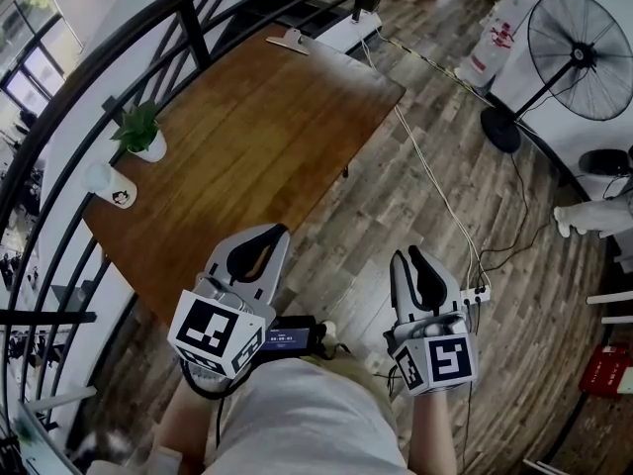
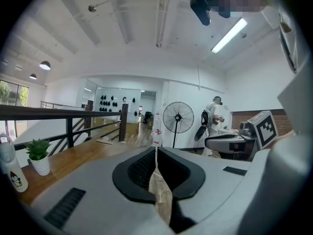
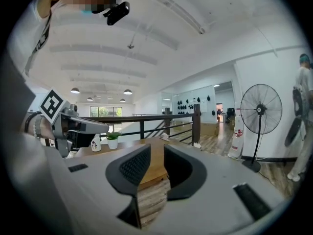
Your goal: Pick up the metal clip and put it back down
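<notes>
The metal clip (image 1: pixel 289 41) lies flat at the far end of the long wooden table (image 1: pixel 257 137), well away from both grippers. It shows small on the tabletop in the left gripper view (image 2: pixel 104 141) and in the right gripper view (image 3: pixel 164 137). My left gripper (image 1: pixel 270 234) hovers over the table's near corner, jaws shut with nothing between them (image 2: pixel 156 151). My right gripper (image 1: pixel 406 257) hangs over the wooden floor right of the table, its jaws open with a clear gap and nothing in it (image 3: pixel 157 153). Both point roughly level toward the far end of the table.
A small potted plant (image 1: pixel 141 132) and a white bottle (image 1: pixel 111 186) stand along the table's left edge by the black railing (image 1: pixel 89 77). A floor fan (image 1: pixel 579 43) stands at the right. Cables and a power strip (image 1: pixel 476 294) lie on the floor. A person (image 2: pixel 213 119) stands farther off.
</notes>
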The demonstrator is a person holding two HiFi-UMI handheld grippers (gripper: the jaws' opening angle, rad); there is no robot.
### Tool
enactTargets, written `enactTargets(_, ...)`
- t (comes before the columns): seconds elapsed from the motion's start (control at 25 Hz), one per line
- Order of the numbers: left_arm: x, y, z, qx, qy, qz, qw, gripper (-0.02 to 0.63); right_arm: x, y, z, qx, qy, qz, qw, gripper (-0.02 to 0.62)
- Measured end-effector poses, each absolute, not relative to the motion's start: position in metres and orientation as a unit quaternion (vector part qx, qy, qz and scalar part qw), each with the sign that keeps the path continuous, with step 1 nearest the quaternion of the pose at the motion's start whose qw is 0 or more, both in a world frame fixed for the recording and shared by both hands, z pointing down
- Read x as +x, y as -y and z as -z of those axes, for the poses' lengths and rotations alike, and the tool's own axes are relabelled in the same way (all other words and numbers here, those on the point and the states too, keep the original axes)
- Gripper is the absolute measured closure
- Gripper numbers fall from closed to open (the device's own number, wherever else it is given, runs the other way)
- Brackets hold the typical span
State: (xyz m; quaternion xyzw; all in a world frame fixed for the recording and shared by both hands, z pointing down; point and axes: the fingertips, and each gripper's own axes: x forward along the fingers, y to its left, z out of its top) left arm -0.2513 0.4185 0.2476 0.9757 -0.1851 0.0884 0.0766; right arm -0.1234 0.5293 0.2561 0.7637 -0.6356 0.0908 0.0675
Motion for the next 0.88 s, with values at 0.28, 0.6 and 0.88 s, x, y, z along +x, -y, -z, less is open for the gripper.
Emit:
enactTargets(0.28, -0.243, -0.428, -0.250, 0.977, 0.174, -0.092, 0.087, 0.472, -0.119, -0.531, -0.257, 0.760, 0.640, -0.098, 0.063, 0.459)
enactTargets(0.6, -0.234, -0.441, -0.248, 0.976, 0.185, -0.103, 0.059, 0.472, -0.112, -0.537, -0.254, 0.748, 0.654, -0.088, 0.074, 0.459)
enactTargets(0.88, -0.226, -0.454, -0.244, 0.973, 0.199, -0.097, 0.058, 0.472, -0.100, -0.549, -0.254, 0.742, 0.661, -0.086, 0.069, 0.459)
